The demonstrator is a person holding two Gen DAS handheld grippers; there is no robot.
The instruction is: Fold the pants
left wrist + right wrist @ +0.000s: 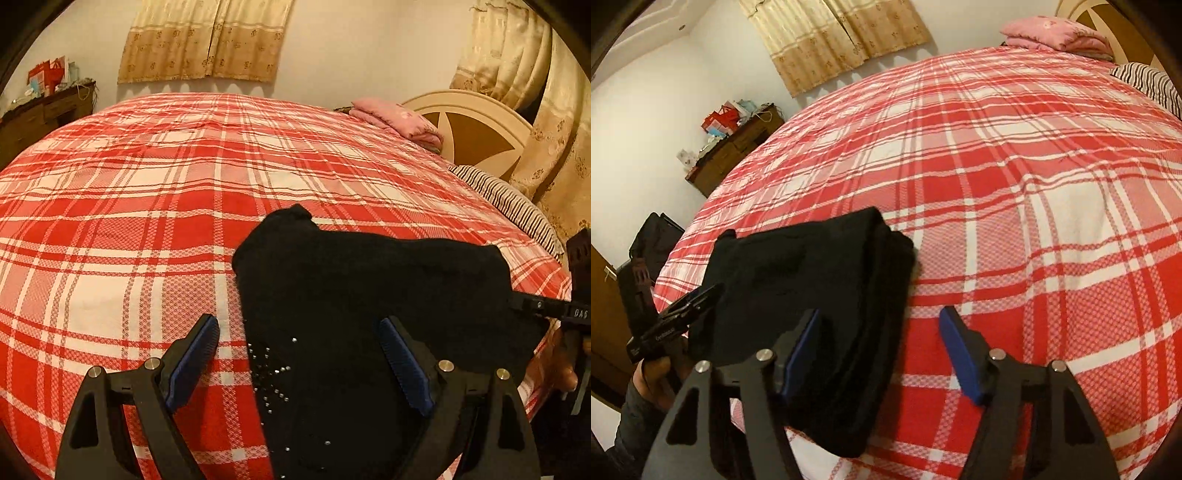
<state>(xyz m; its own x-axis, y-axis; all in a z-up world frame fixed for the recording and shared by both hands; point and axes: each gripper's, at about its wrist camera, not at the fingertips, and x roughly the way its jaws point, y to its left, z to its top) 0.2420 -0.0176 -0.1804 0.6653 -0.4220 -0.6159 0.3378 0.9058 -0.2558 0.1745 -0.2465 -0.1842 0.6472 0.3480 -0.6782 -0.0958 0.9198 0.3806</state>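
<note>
Between the left gripper's [295,365] wide-spread, empty fingers lay the near end of the black pants [369,295], a folded bundle running away across the bed [147,184]; the right gripper [882,354], equally open, straddled its edge.

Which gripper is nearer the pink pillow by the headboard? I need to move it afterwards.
Right, as far as these views show. The right gripper sits on the pants' headboard side, toward the pink pillow; the left gripper works the opposite side. Both are open.
</note>
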